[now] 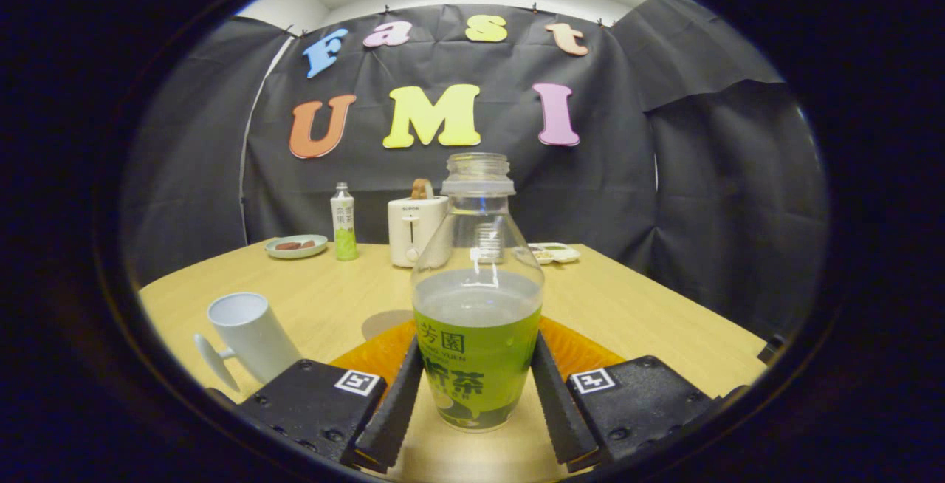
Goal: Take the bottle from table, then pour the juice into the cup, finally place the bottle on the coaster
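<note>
**Gripper view: bottle held between the fingers, coaster just beyond**

Gripper view shows the gripper (pixel 477 394) closed on the bottle (pixel 477 306), with one finger pressed against each side of its green label. The bottle is held upright, uncapped, and roughly half full of juice. Its base appears to hang slightly above the table (pixel 635 306), though contact cannot be ruled out from this angle.

Progress is judged as follows. The taking of the bottle is regarded as done, since it is firmly held. Whether pouring has been carried out cannot be settled: the cup (pixel 251 335) is seen to the left of the fingers, leaning in the fisheye, and its contents are hidden. The half-empty bottle fits a completed pour but does not prove it. The orange coaster (pixel 583 350) lies directly behind the bottle, so placing is judged the step either in hand or still outstanding. The bottle is not yet released.

The surface is a light wood-grain table, level and dry so far as can be seen. At its far edge are noted a small plate (pixel 296 246) with dark food, a second slim bottle (pixel 343 221), a white toaster (pixel 415 230) and a small dish (pixel 555 252). The booth is enclosed by black cloth, with pale wall and ceiling above.
</note>
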A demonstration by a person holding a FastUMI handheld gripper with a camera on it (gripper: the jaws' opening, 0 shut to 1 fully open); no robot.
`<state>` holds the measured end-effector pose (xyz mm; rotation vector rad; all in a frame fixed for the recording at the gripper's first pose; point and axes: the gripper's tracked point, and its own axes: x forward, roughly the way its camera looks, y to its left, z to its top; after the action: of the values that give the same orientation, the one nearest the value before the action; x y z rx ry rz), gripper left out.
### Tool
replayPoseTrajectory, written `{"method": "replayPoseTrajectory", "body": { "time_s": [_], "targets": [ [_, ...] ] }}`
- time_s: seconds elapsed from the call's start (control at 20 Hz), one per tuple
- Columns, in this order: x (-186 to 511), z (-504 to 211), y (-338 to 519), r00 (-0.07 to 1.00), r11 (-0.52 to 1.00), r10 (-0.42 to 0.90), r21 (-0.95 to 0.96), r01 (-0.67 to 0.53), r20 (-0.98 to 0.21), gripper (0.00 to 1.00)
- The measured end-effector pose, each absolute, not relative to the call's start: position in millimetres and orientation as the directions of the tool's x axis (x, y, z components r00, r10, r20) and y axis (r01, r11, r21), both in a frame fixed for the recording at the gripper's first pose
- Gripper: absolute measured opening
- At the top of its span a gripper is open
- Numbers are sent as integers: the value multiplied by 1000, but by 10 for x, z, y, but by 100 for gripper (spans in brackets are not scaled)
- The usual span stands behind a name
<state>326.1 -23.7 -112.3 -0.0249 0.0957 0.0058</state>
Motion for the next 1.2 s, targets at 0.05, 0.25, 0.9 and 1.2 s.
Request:
{"method": "replayPoseTrajectory", "body": {
  "time_s": [0.05, 0.25, 0.9, 1.2],
  "targets": [
    [3215, -1095, -231, 997, 999, 2, -45, -6, -78, 80],
    [2986, -892, -292, 999, 995, -40, -91, 36, -37, 79],
    [2683, -414, -590, 986, 930, -158, -344, 128, -60, 80],
    [2896, -267, -746, 975, 824, -217, -544, 155, -50, 80]
  ]
}}
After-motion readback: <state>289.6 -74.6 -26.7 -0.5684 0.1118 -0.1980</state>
